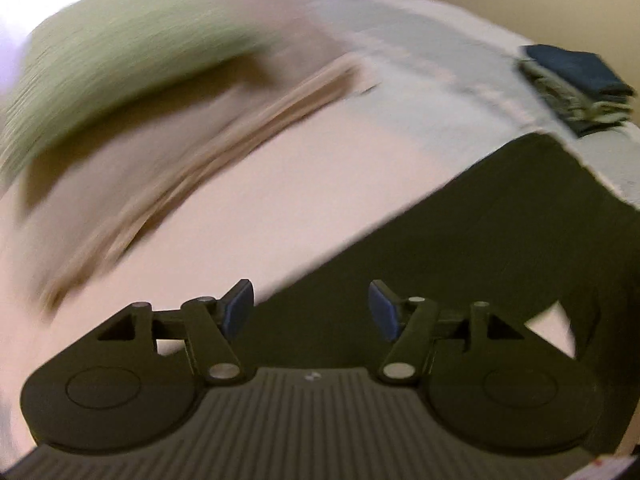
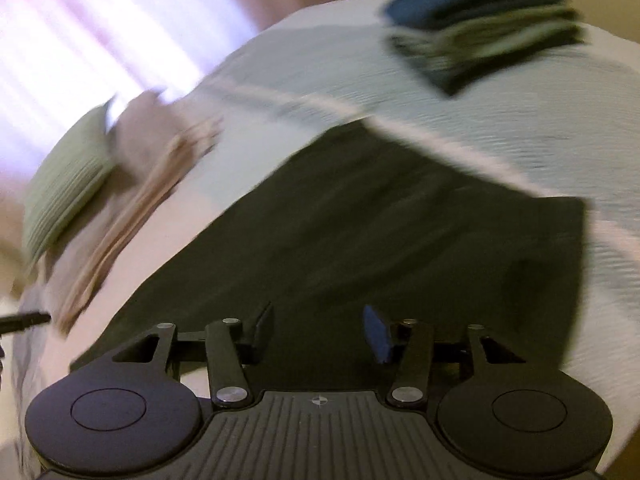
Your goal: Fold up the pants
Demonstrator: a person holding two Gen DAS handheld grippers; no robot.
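Black pants (image 2: 360, 232) lie spread flat on the pale bedspread (image 2: 500, 120), reaching toward the bed's near edge. Both views are smeared with motion blur. Above the cloth, the right gripper (image 2: 318, 334) has its jaws apart with nothing between them. Over the pants' edge, the left gripper (image 1: 311, 310) is likewise spread wide and empty. Far across the bed sits a stack of folded clothes (image 2: 484, 24), dark blue on top. A green pillow (image 2: 68, 192) and tan folded cloth (image 2: 160, 184) rest to the left.
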